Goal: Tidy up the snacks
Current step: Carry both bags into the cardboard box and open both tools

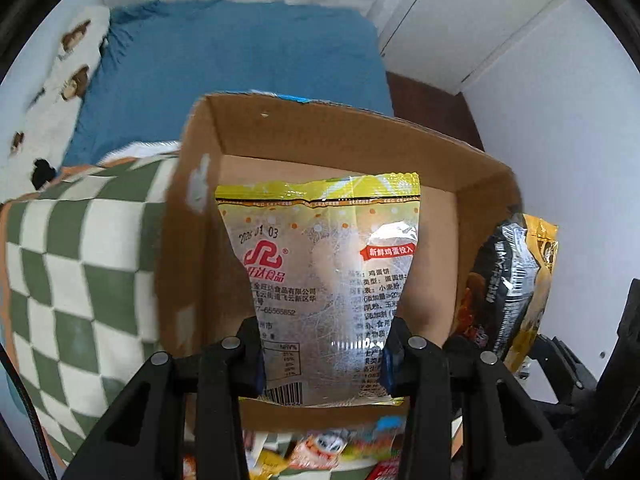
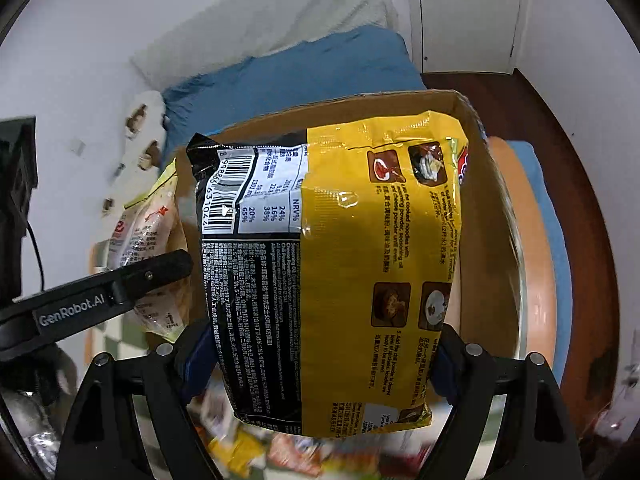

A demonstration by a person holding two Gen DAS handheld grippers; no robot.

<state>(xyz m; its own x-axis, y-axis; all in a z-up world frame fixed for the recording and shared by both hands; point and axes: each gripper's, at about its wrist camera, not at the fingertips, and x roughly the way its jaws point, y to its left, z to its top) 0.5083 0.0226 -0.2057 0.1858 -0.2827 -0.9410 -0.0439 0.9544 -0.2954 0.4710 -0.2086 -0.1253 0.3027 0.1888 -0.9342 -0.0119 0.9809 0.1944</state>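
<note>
My left gripper (image 1: pixel 322 354) is shut on a clear-and-yellow egg cracker packet (image 1: pixel 320 264), held upright over the open cardboard box (image 1: pixel 304 128). My right gripper (image 2: pixel 320 364) is shut on a yellow-and-black instant noodle packet (image 2: pixel 332 264), held over the same box (image 2: pixel 340 108). The noodle packet shows at the right in the left wrist view (image 1: pixel 512 280). The cracker packet (image 2: pixel 148 232) and the left gripper's finger (image 2: pixel 156 270) show at the left in the right wrist view. The box floor looks bare where visible.
The box stands on a bed with a green-and-white checked blanket (image 1: pixel 80 264) and blue sheet (image 1: pixel 240 52). Several loose snack packets (image 1: pixel 332 448) lie below the box's near edge. A white wall (image 1: pixel 560 128) is to the right.
</note>
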